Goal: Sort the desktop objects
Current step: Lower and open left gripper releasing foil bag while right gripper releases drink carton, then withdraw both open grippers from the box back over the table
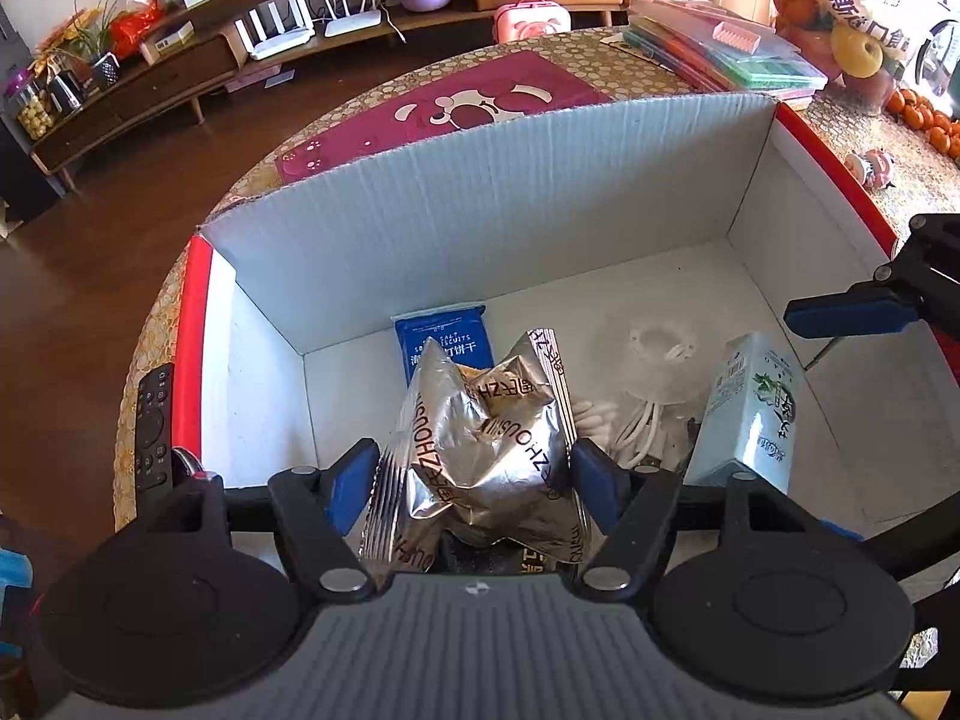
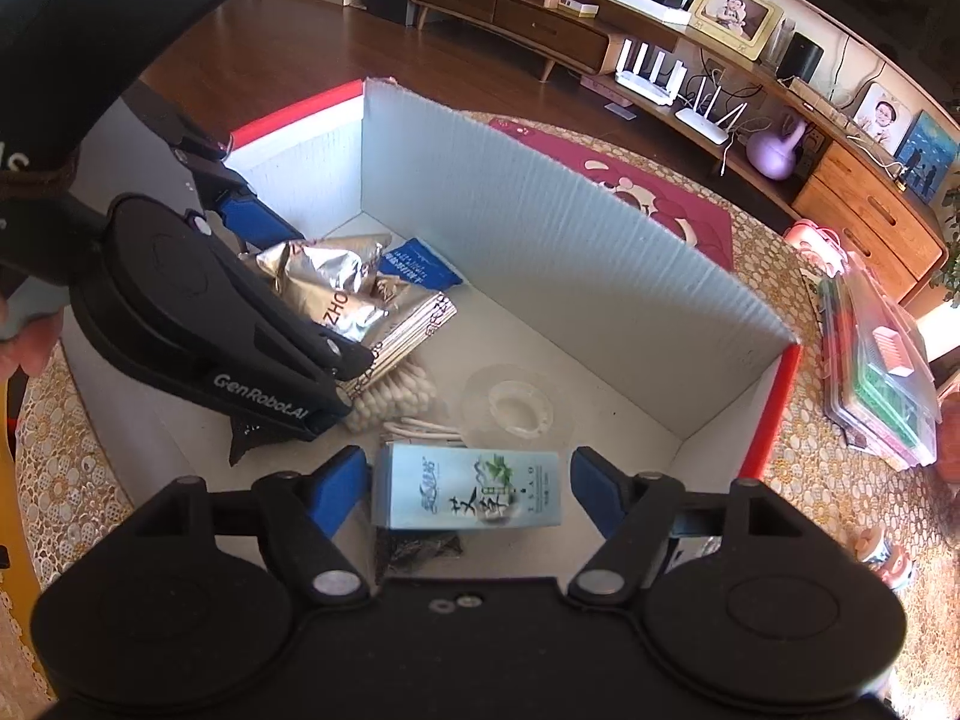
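A white cardboard box with red edges stands open on the table. Inside it, a crumpled silver snack bag fills the gap between the spread fingers of my left gripper, which is open. A blue biscuit packet lies behind the bag. My right gripper is open around a light blue carton, with a clear gap on the carton's right side. One of the right gripper's blue pads shows at the box's right wall. In the right wrist view the left gripper sits over the silver bag.
Cotton swabs, a white cable and a clear plastic spool lie on the box floor. A black remote rests outside the box's left wall. Plastic folders, oranges and a red mat lie beyond the box.
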`<state>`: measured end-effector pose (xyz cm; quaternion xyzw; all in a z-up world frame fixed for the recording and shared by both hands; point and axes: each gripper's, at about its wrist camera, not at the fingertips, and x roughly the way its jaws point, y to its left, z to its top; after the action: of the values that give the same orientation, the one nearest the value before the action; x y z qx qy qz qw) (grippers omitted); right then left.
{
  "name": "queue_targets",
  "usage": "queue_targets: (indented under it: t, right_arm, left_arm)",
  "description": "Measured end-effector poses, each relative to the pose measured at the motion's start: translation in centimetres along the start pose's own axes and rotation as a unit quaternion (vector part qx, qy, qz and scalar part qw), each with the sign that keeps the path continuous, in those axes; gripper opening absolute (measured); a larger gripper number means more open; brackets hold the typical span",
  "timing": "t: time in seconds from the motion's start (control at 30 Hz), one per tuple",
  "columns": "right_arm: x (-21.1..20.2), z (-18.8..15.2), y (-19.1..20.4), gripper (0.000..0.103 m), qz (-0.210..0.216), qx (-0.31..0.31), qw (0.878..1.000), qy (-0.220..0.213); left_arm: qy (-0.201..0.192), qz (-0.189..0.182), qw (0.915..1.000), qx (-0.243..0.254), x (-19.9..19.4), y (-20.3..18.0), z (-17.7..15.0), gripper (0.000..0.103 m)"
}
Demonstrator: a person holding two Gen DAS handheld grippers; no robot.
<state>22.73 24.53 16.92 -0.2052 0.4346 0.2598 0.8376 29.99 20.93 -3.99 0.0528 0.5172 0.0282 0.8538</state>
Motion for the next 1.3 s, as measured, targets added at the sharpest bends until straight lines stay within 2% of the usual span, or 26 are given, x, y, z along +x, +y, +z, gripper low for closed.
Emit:
queue_targets:
  t: [0.17, 0.73, 0.87, 1.3]
  right_arm:
    - [-1.6, -0.1, 0.1, 0.079, 0.004, -0.002, 1.000, -0.014]
    - [-7.6, -1.6, 0.3, 0.082, -0.006, 0.001, 0.999, -0.053]
    - [-8.5, -2.3, 0.0, 0.083, -0.011, 0.008, 0.998, -0.055]
    - [-12.1, -5.0, -0.9, 0.091, -0.020, 0.032, 0.997, -0.074]
  left_arm:
    - [-0.009, 0.004, 0.9999, -0.009, -1.3, 0.3, 0.1, 0.069]
    - [-0.037, 0.000, 0.9992, -0.013, -6.1, -1.4, -0.6, 0.070]
    - [-0.042, -0.003, 0.9990, -0.013, -7.1, -2.1, -1.0, 0.076]
    - [-0.054, -0.019, 0.9982, -0.016, -9.6, -4.7, -2.0, 0.082]
